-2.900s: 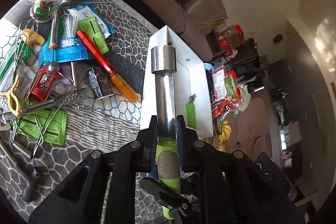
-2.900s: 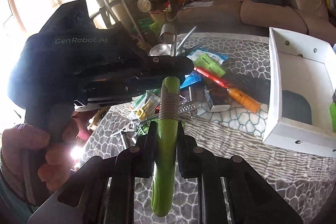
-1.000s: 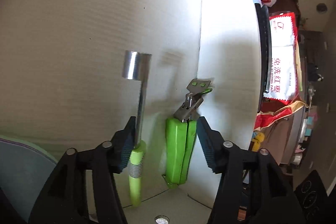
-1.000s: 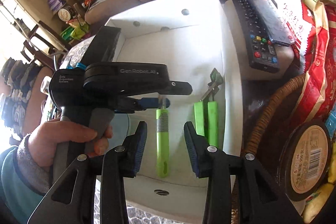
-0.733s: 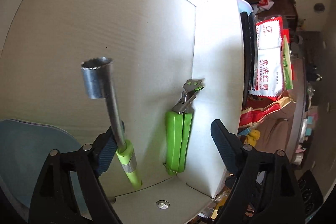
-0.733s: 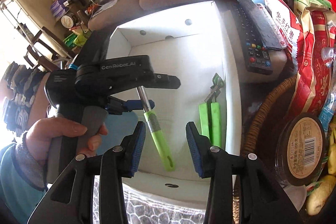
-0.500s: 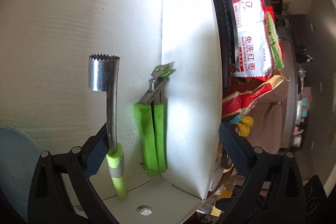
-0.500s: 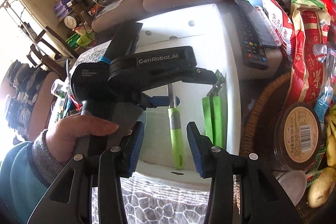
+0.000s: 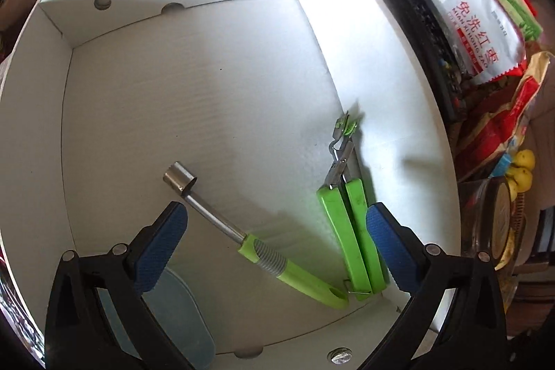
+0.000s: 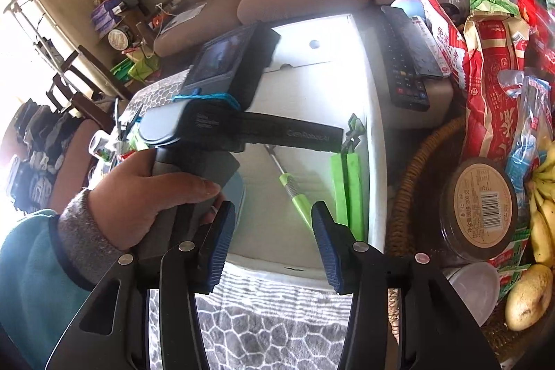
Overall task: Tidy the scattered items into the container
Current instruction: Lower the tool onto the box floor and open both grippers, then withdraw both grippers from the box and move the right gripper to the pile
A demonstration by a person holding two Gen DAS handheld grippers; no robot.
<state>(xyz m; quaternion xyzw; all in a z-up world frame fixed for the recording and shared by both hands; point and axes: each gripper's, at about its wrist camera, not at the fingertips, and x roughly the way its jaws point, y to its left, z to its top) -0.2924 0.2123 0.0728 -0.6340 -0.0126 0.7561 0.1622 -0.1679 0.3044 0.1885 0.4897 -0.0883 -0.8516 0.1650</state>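
A white box [image 9: 381, 92] fills the left wrist view. A green-handled steel corer [image 9: 256, 252] lies on its floor, with a green-handled clamp tool [image 9: 353, 224] beside it along the right wall. My left gripper [image 9: 274, 241] is open and empty above the corer. In the right wrist view the same box [image 10: 374, 134] holds the corer [image 10: 295, 193] and the clamp tool [image 10: 347, 182]. My right gripper [image 10: 274, 245] is open and empty just outside the box's near wall. The left gripper's body [image 10: 242, 127] hides part of the box.
A light blue lid [image 9: 180, 318] lies in the box's near left corner. A black remote control [image 10: 406, 58], snack bags [image 10: 492, 65], a wicker basket [image 10: 412, 182], a lidded tub [image 10: 482, 207] and bananas [image 10: 544, 207] crowd the right. The patterned tablecloth [image 10: 270, 318] lies below.
Both grippers carried the corer into the box. Both let go and opened wide. The corer now lies flat on the box floor, and both grippers have pulled back.
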